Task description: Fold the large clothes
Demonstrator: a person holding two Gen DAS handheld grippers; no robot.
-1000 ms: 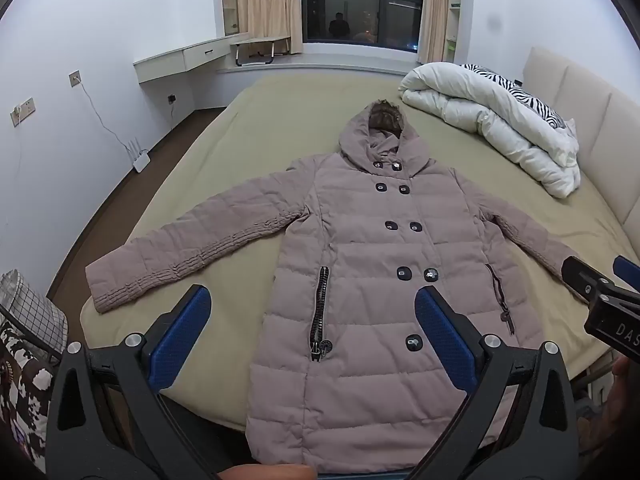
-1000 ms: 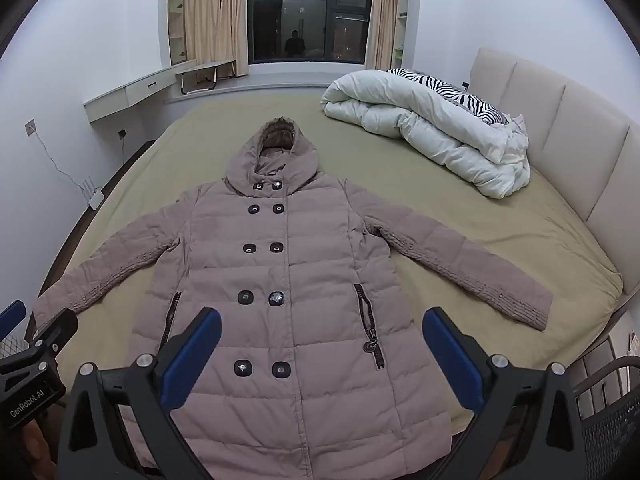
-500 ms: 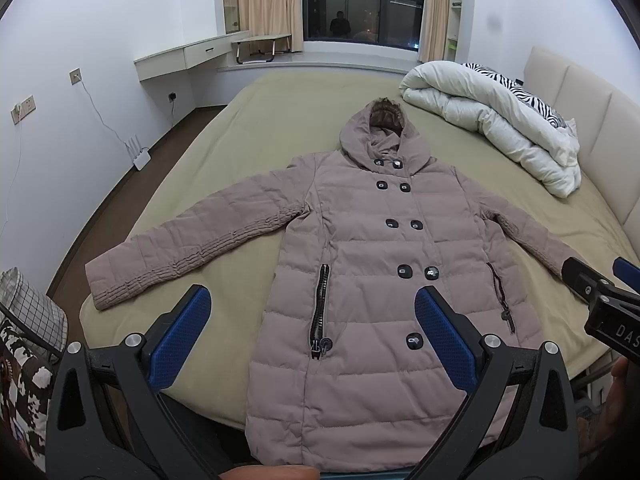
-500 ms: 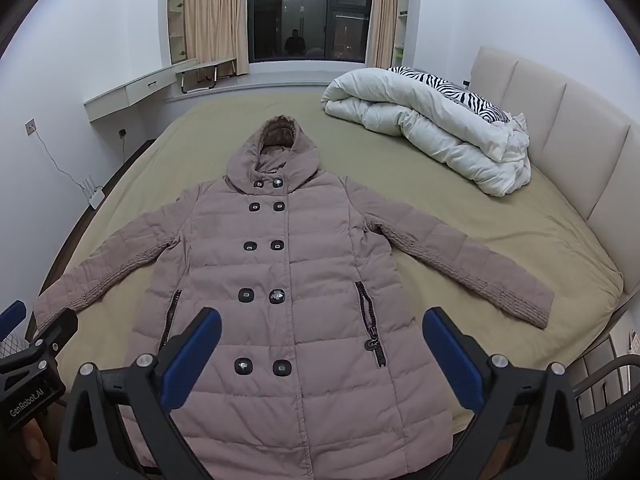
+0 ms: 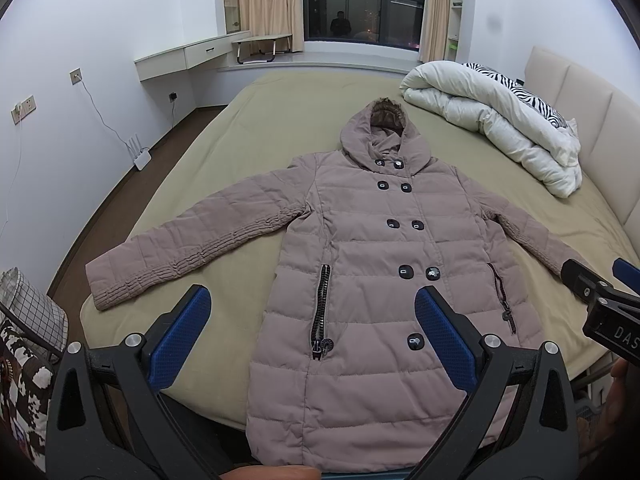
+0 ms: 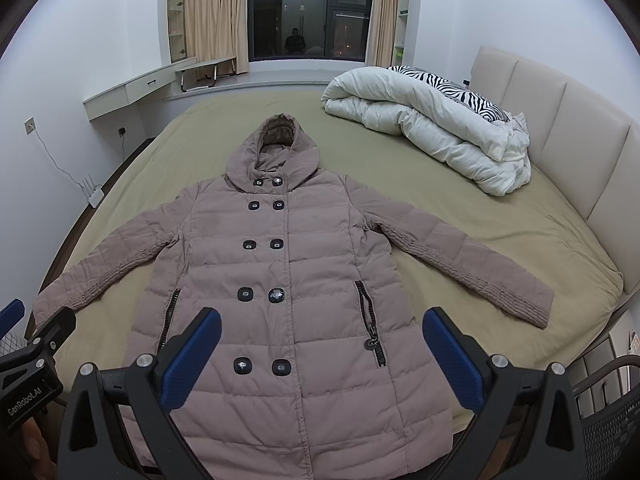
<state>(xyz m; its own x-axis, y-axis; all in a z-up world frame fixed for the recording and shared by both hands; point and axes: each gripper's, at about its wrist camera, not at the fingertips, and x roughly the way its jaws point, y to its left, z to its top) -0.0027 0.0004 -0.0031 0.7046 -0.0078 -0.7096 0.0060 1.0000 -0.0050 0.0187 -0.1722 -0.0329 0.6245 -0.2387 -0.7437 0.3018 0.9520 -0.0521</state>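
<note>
- Long mauve quilted down coat with hood [image 5: 376,264] lies flat, front up, on the olive-green bed sheet [image 5: 256,120]. Hood points toward the window; hem hangs over the near bed edge.
- Both sleeves spread out to the sides. Left sleeve cuff [image 5: 108,288] sits near the bed's left corner; right sleeve cuff [image 6: 532,304] sits near the right edge.
- Coat is buttoned: double row of dark buttons [image 6: 262,244] down the front, a zipped pocket on each side.
- Left gripper [image 5: 312,336]: blue-padded jaws spread wide, nothing between them, hovering above the lower part of the coat, no contact.
- Right gripper [image 6: 320,356]: same, jaws wide apart, empty, above the hem area, no contact.
- Each gripper shows at the edge of the other's view, side by side.
- Rolled white duvet [image 6: 432,124] with a zebra-print pillow [image 6: 452,88] behind it lies at the far right of the bed, against the beige padded headboard [image 6: 560,128], well apart from the coat.
</note>
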